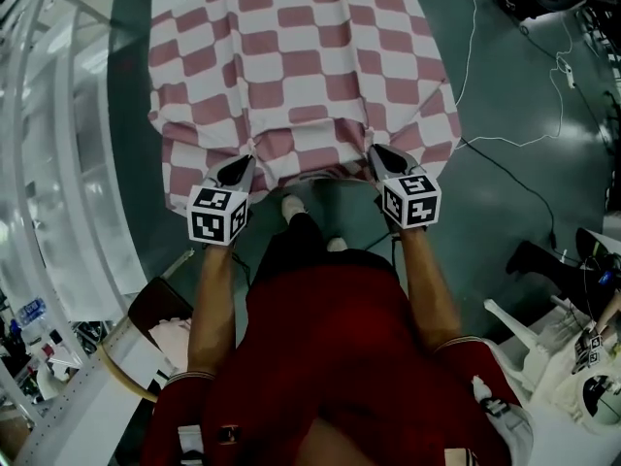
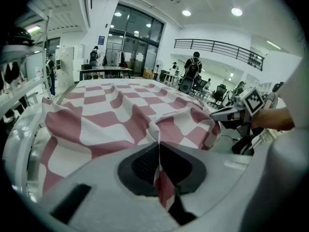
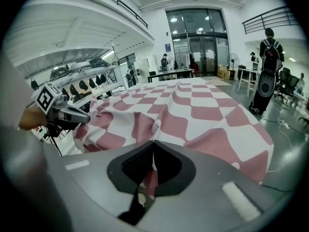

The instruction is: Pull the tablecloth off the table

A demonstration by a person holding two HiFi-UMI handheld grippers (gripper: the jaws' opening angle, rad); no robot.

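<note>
— Tablecloth (image 1: 291, 56) first: where does it lie?

— Spread over the table in front of me, red-and-white checks covering the whole top. Its near hem hangs over the table's near edge, and its sides drop over the left and right edges.

— Any containers about, and what is in them?

— Only white plastic pieces (image 1: 543, 357) low at my right side. They are too small for me to tell whether any of them holds something.

— Which way does the cloth run?

— Its long axis goes straight away from me, from the near edge to the far edge, and the rows of checks follow it. Close to me the cloth is rucked, with a raised fold running back from each pinch across the top.

— And your grippers?

— My left gripper (image 1: 238, 173) is closed on the near hem towards the near left corner. A strip of cloth is pressed between its pads and a short tail hangs below them. My right gripper (image 1: 386, 160) is clamped on the hem in the same way towards the near right corner. Both point away from me, level with each other and well apart, with the hem sagging between them.
</note>
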